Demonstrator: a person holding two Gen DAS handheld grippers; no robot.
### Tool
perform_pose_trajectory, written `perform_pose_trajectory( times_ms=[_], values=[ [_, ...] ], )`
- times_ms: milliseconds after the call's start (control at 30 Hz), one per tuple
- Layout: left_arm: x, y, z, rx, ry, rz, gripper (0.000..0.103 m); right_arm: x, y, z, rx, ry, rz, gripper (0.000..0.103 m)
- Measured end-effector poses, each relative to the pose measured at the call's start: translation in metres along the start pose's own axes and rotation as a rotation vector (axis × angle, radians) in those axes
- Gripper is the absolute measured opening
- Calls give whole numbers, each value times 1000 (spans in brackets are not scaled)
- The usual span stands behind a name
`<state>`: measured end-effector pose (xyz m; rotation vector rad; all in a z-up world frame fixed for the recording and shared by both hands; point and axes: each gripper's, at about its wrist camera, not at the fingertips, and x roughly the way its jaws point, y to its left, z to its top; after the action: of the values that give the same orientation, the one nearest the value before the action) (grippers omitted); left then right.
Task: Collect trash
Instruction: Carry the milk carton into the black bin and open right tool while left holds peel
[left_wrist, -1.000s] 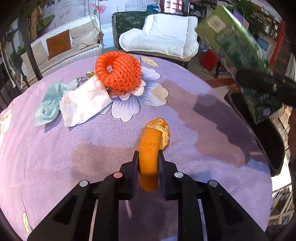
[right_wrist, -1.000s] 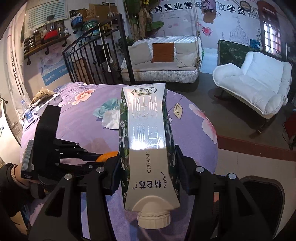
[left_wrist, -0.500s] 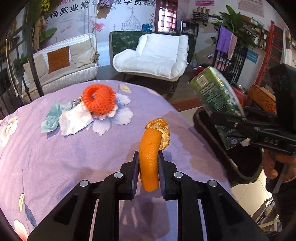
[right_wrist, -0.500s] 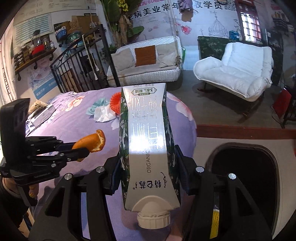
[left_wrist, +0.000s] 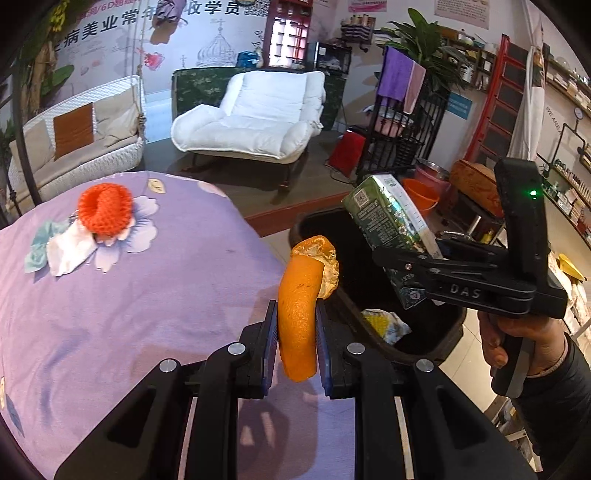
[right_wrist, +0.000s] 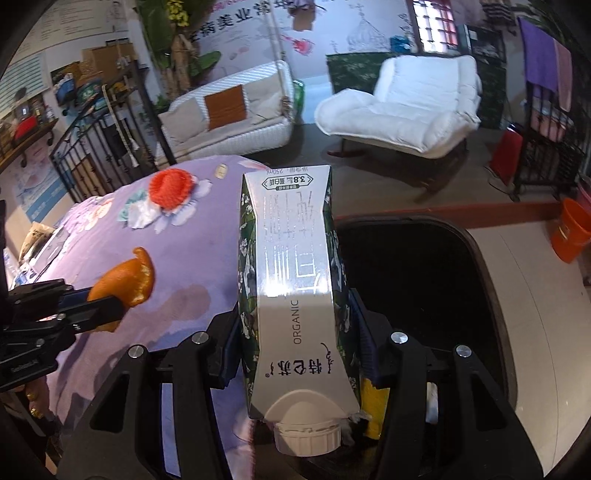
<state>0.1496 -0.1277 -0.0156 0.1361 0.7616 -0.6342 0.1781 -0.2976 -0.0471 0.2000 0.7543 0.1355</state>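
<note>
My left gripper (left_wrist: 295, 343) is shut on an orange peel (left_wrist: 299, 295) and holds it at the purple table's right edge, beside the black trash bin (left_wrist: 424, 347). My right gripper (right_wrist: 295, 339) is shut on a green and white milk carton (right_wrist: 291, 288), held above the bin's opening (right_wrist: 424, 280). In the left wrist view the carton (left_wrist: 388, 229) hangs over the bin, which holds crumpled yellow trash (left_wrist: 384, 325). The peel also shows in the right wrist view (right_wrist: 125, 280).
An orange foam net (left_wrist: 105, 208), a white tissue (left_wrist: 70, 251) and a teal tissue (left_wrist: 37, 243) lie on the purple floral tablecloth (left_wrist: 129, 314). A white armchair (left_wrist: 251, 122), a wicker sofa (left_wrist: 74, 140) and an orange bucket (right_wrist: 570, 236) stand beyond.
Both grippers have moved right, from over the table to the bin. The carton now hangs over the bin's opening and the peel is at the table's edge.
</note>
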Motion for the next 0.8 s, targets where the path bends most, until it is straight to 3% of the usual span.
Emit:
perform_pose_trajectory(
  times_ms=[367, 800],
  values=[
    [16, -32, 1, 41, 21, -50, 20, 21, -50, -29, 140, 145, -157, 52],
    [36, -46, -2, 43, 68, -84, 20, 48, -72, -48, 227, 248, -215, 56]
  ],
)
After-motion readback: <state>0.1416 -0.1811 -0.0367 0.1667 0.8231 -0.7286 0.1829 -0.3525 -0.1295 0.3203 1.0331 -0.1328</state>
